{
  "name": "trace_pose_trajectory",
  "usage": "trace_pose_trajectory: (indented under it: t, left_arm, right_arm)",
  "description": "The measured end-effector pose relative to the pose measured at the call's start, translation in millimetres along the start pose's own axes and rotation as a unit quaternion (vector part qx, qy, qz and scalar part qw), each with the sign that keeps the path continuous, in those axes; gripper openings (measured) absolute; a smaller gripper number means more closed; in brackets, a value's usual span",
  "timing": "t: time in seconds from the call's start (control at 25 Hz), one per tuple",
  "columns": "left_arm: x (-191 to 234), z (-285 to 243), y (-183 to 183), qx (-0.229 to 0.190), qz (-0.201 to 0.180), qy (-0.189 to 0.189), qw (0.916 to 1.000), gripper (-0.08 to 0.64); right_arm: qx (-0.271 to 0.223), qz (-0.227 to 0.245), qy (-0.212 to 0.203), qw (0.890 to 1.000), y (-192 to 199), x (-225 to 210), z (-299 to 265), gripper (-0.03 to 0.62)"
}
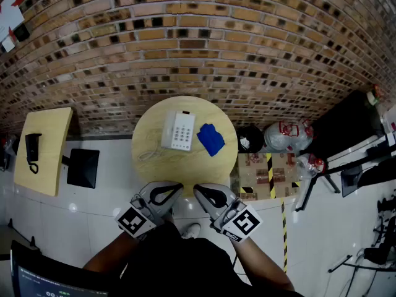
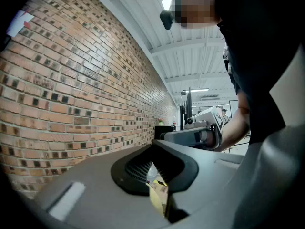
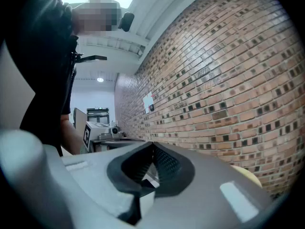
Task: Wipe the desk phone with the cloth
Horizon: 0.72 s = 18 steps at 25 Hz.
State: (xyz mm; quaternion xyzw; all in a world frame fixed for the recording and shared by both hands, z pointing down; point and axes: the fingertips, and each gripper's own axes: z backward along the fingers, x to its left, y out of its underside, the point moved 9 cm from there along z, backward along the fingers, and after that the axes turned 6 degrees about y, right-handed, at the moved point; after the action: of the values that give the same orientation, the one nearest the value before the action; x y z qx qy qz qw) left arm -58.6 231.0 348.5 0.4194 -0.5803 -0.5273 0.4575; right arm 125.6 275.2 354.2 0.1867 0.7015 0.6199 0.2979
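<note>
A white desk phone (image 1: 179,130) with a coiled cord lies on a round wooden table (image 1: 154,166), seen in the head view. A crumpled blue cloth (image 1: 210,138) rests just right of the phone. My left gripper (image 1: 179,186) and right gripper (image 1: 197,189) hang side by side at the table's near edge, tips pointing toward each other, well short of phone and cloth. Both are shut with nothing between the jaws. In each gripper view the jaw tips meet: left gripper (image 2: 152,146), right gripper (image 3: 152,144).
A brick wall (image 1: 198,42) rises behind the table. At the left stands a wooden board (image 1: 43,148) with a black handset on it, beside a black square panel (image 1: 83,167). Plastic bags (image 1: 284,135), a cardboard box and black stands crowd the right.
</note>
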Motion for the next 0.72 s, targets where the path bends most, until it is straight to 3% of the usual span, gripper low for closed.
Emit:
trace_pose_trajectory:
  t: [0.2,0.4,0.52,0.6,0.72]
  left_arm:
    - [61.2,-8.7,7.3,0.003,0.001,0.013,0.9999,-0.011]
    - [128.6,-18.6,14.1,0.002,0.009,0.033,0.9994,-0.011]
    - [164.8,-19.6,20.5,0.009,0.015,0.045,0.9988,-0.011]
    - [183.7,-22.0,26.4,0.013,0.016,0.055,0.9983,-0.011]
    - [203.4,-25.9,35.9,0.018,0.036,0.066,0.997,-0.011]
  right_arm:
    - [0.006,-0.006,0.02,1.0,6.9,-34.2,-48.3,0.002]
    - [0.045,-0.012,0.085,0.995,27.5,-82.8,-98.3,0.021]
    - [0.096,-0.017,0.123,0.988,55.4,-120.1,-127.0,0.109]
    - [0.133,-0.027,0.142,0.98,77.1,-147.1,-140.0,0.206]
    - [0.188,-0.035,0.166,0.967,112.1,-183.8,-151.3,0.233]
